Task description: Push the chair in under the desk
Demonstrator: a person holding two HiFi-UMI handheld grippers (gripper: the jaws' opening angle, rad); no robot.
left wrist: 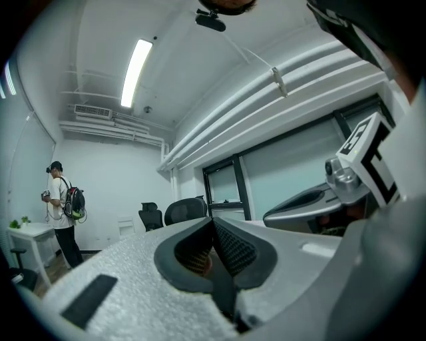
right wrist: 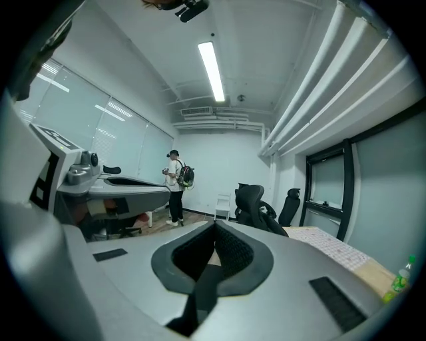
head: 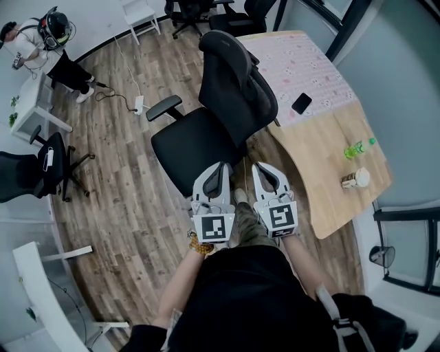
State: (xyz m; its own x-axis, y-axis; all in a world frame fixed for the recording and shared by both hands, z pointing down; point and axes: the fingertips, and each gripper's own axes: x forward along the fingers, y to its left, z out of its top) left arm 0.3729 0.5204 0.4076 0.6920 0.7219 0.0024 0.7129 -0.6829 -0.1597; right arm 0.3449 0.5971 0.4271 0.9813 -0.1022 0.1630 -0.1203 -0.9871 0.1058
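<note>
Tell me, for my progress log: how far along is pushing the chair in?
Done: nothing; the black office chair stands outside the wooden desk, backrest towards it. In hand: left gripper and right gripper, both shut and empty, near its seat. Left: the whole push.

We see a wood-plank floor (head: pixel 130 206), white walls (left wrist: pixel 113 193) and one long ceiling strip light (right wrist: pixel 212 70). Dark-framed windows (right wrist: pixel 326 190) run along one side, with white pipes (left wrist: pixel 266 93) above them. White table (head: pixel 29 106) at the left wall, black office chair (head: pixel 27 175) near it. White chair (head: pixel 141 14) and more black chairs (head: pixel 189 10) at the far end.
</note>
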